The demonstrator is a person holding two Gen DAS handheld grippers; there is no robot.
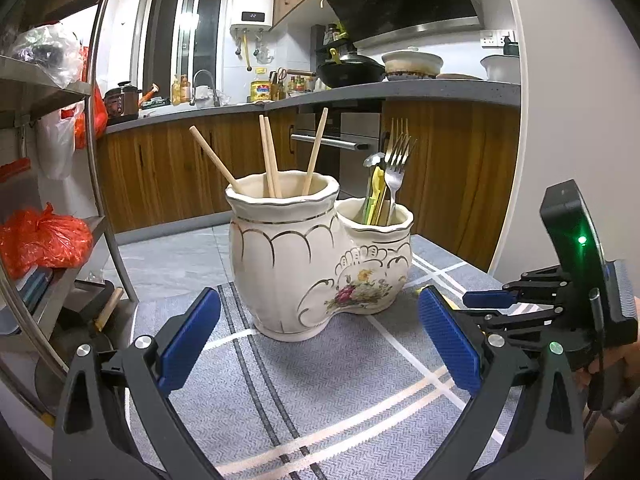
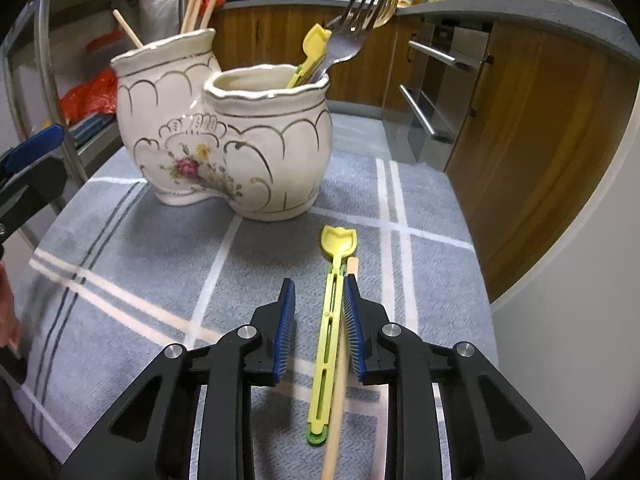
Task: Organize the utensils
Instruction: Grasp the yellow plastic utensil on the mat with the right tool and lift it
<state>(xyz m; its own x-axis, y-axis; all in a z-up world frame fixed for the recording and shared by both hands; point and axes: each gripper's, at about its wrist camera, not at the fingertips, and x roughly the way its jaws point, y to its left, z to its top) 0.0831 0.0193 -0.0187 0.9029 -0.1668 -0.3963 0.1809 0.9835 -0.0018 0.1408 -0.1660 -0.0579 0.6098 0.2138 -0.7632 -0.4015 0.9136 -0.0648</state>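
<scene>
A white ceramic double holder (image 1: pixel 320 256) (image 2: pixel 232 140) stands on the grey cloth. Its taller pot holds several wooden chopsticks (image 1: pixel 270 156). Its lower pot holds forks (image 1: pixel 396 160) (image 2: pixel 360 12) and a yellow plastic utensil (image 2: pixel 310 54). My left gripper (image 1: pixel 318 336) is open and empty, just in front of the holder. My right gripper (image 2: pixel 318 308) is open, low over the cloth, its jaws either side of a yellow plastic utensil (image 2: pixel 332 312) and a wooden chopstick (image 2: pixel 340 380) lying side by side. The right gripper also shows in the left wrist view (image 1: pixel 492 300).
A grey plaid cloth (image 2: pixel 140 260) covers the table. A metal shelf rack (image 1: pixel 48 160) with red bags stands to the left. Wooden kitchen cabinets and an oven (image 1: pixel 340 148) lie beyond the table's far edge. A white wall (image 2: pixel 580 320) is at the right.
</scene>
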